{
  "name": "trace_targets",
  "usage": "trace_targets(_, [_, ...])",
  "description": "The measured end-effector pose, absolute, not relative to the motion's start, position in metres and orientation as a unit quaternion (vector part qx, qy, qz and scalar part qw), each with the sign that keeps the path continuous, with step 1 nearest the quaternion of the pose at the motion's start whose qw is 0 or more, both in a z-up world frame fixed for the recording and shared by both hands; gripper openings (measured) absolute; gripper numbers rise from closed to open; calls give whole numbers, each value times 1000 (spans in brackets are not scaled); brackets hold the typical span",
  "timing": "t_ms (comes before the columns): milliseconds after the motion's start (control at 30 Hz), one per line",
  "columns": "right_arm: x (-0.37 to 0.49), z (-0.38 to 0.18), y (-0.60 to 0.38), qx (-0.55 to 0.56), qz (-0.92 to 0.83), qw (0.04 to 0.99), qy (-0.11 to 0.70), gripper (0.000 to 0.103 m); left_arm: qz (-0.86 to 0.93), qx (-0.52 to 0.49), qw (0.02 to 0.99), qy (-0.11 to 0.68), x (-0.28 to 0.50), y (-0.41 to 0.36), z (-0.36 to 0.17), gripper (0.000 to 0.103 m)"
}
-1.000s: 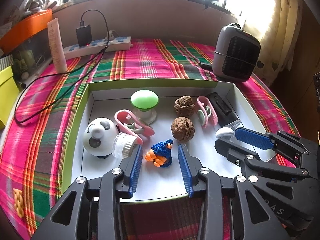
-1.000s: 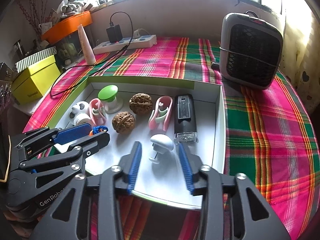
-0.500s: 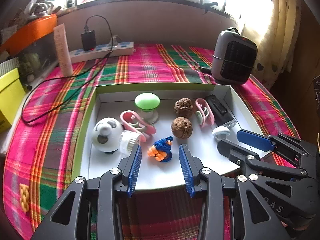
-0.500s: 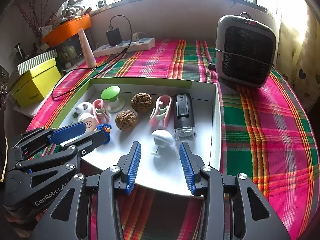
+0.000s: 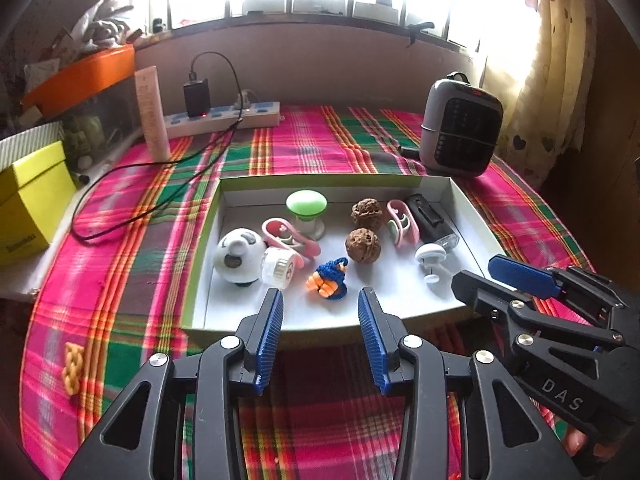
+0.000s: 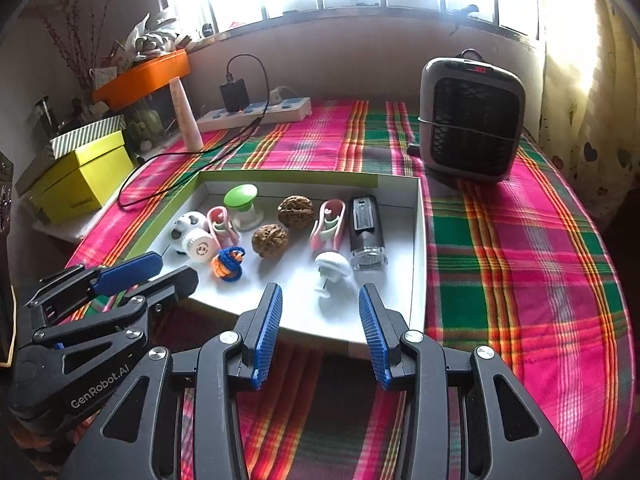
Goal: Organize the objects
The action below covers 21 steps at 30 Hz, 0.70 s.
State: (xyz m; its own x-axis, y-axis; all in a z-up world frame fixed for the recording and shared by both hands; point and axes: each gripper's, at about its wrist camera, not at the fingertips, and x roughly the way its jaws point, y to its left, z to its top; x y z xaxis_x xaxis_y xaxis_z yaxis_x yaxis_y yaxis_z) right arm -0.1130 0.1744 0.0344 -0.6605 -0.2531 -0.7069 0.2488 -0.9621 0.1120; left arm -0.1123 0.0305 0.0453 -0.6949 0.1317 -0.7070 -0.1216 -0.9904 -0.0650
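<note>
Where daylight glares, tray (image 5: pixel 208 236) apparently cardboard, 2 walnuts (image 5: pixel 362 245)

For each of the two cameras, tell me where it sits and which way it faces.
Left wrist: sits on the left tongs, looks down over the tray; right tongs and fingertips show.
Right wrist: sits on the right tongs, same slant, nearer the heater; left tongs show.
Shared: tray, walnuts, heater, plaid cloth.
</note>
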Motion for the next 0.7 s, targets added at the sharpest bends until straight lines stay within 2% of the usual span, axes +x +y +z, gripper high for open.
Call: trace_targets(700, [-59,26,167,396,-908,133,13,42,916,-399,46,1,-56,28,32,38])
